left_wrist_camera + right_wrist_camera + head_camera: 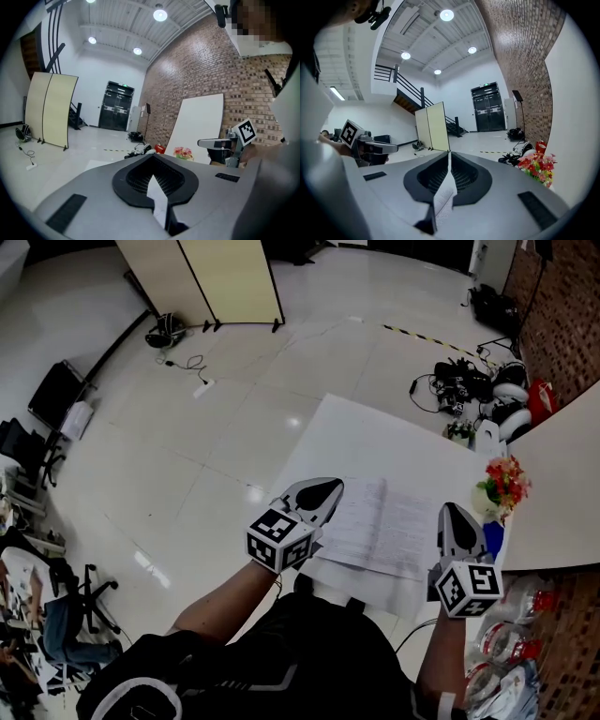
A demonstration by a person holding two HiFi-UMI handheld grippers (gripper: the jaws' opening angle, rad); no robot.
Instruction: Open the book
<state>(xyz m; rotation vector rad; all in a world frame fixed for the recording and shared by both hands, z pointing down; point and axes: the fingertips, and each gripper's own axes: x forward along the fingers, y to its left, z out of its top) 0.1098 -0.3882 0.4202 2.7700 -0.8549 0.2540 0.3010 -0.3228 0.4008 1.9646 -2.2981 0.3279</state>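
Observation:
The book (384,526) lies open with printed pages up, spread between my two grippers over the white table (375,432). My left gripper (323,493) is at the book's left edge. In the left gripper view its jaws (153,180) are shut on a white sliver of page (158,199). At the book's right edge is my right gripper (457,519). In the right gripper view its jaws (449,161) are shut on a printed page (444,199). Each gripper view shows the other gripper: the right gripper (220,143) and the left gripper (370,147).
A pot of red and yellow flowers (506,481) stands at the table's right edge, a blue object (494,538) beside it. A white panel (558,493) leans at the right. Plastic bottles (511,634) lie at the lower right. Cables and gear (469,385) litter the floor beyond the table.

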